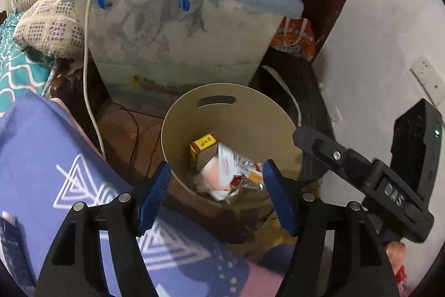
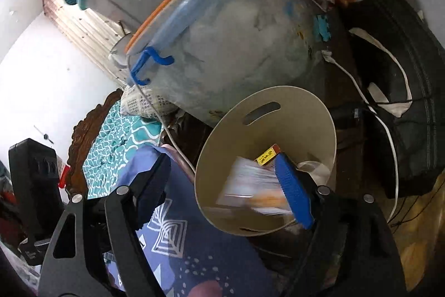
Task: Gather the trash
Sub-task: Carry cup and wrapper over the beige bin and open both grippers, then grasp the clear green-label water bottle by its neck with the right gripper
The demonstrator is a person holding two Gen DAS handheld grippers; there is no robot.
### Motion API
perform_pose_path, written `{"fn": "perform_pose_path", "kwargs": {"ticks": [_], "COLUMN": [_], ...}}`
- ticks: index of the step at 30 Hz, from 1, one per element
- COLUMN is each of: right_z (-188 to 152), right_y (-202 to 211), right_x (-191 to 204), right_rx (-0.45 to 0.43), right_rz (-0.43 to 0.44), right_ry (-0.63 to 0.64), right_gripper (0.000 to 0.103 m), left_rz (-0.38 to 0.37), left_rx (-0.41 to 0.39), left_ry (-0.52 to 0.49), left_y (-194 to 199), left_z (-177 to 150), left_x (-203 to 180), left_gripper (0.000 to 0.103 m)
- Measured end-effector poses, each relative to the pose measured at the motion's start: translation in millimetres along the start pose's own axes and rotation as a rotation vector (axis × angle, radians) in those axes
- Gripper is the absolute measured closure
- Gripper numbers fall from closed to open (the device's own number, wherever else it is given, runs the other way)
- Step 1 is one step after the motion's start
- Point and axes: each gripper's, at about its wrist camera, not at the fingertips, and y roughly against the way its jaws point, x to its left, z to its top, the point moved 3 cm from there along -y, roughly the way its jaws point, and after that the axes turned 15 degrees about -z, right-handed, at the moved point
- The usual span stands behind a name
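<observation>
Both views look down into a round beige plastic waste bin [image 1: 230, 113] [image 2: 294, 107] with a slot handle cut in its wall. It stands on the floor against the foot of a large translucent storage tub [image 1: 178, 38] [image 2: 236, 52] with a pale blue lid and blue clip handles.

Left gripper [image 1: 217, 194]: jaws spread wide, blue ribbed pads well apart, nothing between them. It hangs over the near rim of the bin.

Right gripper [image 2: 222, 185]: jaws also spread wide and empty. Its blue right pad [image 2: 294, 191] overlaps the bin opening; the other finger sits over a purple patterned bedsheet [image 2: 194, 249] [image 1: 55, 157]. In the left wrist view the right gripper's black body [image 1: 361, 171] appears at the right edge, beside the bin.

Trash: lying inside the bin are a small yellow-and-red cardboard box [image 1: 203, 148] [image 2: 268, 155], a white and red printed wrapper [image 1: 236, 163], and crumpled pale paper beneath it. In the right wrist view a pale, motion-blurred sheet [image 2: 250, 185] shows within the bin opening; whether it rests on the pile or is in the air cannot be told.

A white cable [image 1: 89, 52] runs down past the tub. A black bag [image 2: 403, 91] sits right of the bin.
</observation>
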Motion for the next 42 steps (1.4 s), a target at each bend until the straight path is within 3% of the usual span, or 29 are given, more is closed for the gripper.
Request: {"fn": "perform_pose_path", "kwargs": {"ticks": [4,9,14,19,24,31,39,42], "right_z": [-18.2,-56.9,-115.8,-192.4,-270.0,-342.6,-377.8,-382.1], "right_y": [7.9,3.0,-6.4,-6.6,-3.7,-1.5,-2.5,-8.1], "right_x": [31.0,95.8,171.8,247.3,312.7,374.4,404.6,402.8], "right_rx": [0.021,0.11,0.222,0.369,0.552,0.733,0.729,0.755], "right_rz": [0.073,0.18,0.266,0.38,0.486,0.48,0.373,0.345], "right_ry": [0.063,0.187,0.326,0.445,0.509,0.482,0.47,0.44], "right_gripper": [0.032,0.033,0.033,0.033,0.034,0.032,0.032,0.036], "left_rz": [0.004,0.046,0.21,0.364,0.41,0.431,0.483,0.453], "left_rx": [-0.028,-0.063,-0.143,-0.254,-0.346,-0.435,-0.462,-0.487], "left_ry": [-0.018,0.053,0.167,0.347,0.515,0.615,0.611,0.617], "left_y": [42.0,106.0,194.4,291.3,352.4,395.6,406.0,410.2], "left_z": [-40.4,-110.9,-190.1,-273.9,-340.3,-408.3,-438.8,-444.3], "left_x": [5.7,31.9,75.4,115.2,137.1,144.2,144.7,144.7], "left_gripper": [0.037,0.037,0.037,0.037,0.037,0.037,0.037,0.037]}}
